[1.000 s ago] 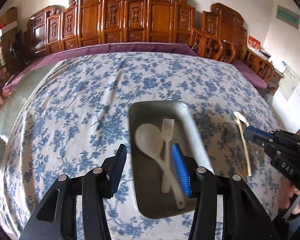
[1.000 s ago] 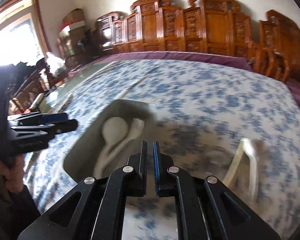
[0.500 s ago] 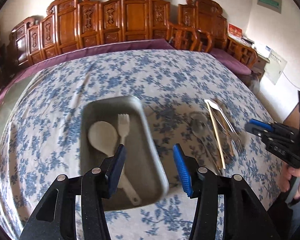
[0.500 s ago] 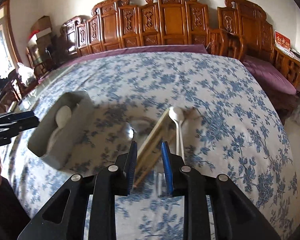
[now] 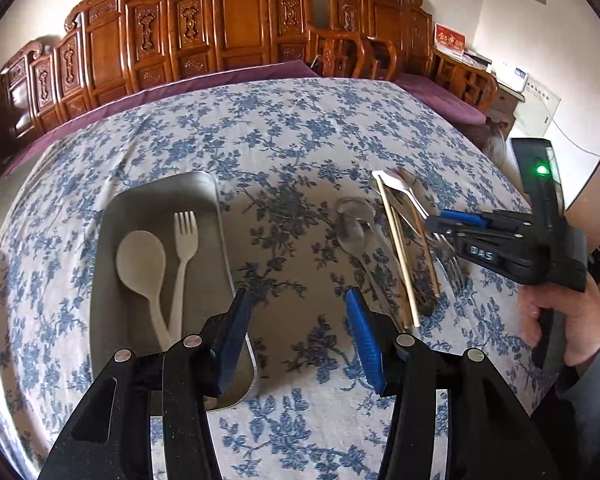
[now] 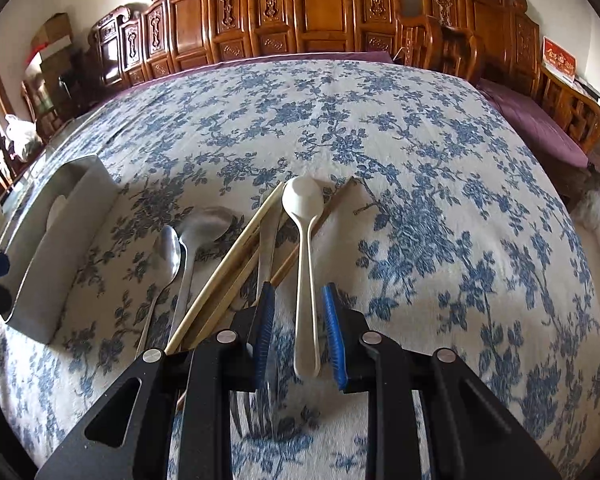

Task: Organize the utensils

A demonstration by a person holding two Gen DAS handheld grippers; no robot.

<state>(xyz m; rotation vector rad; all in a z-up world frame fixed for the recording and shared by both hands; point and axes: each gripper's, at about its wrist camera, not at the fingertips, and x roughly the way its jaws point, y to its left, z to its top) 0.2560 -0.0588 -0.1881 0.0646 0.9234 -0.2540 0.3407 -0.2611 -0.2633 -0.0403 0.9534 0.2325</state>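
White letters "DAS" readable on the right gripper [image 5: 446,226] body; gold characters on the red wall card [image 5: 449,40] too small to read.

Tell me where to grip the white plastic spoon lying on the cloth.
Grip the white spoon at mid-handle, from above, fingers on either side. The right gripper already straddles that stretch. The handle is narrow and straight; its bowl end lies over the chopsticks.

A room in a home is shown. A big table is covered with a blue flowered cloth [image 6: 420,152]. Carved wooden chairs [image 5: 240,28] are lined up along the white wall behind it. Purple cushions [image 6: 540,128] are laid on the seats. Cardboard boxes [image 6: 54,40] are stacked in a corner.
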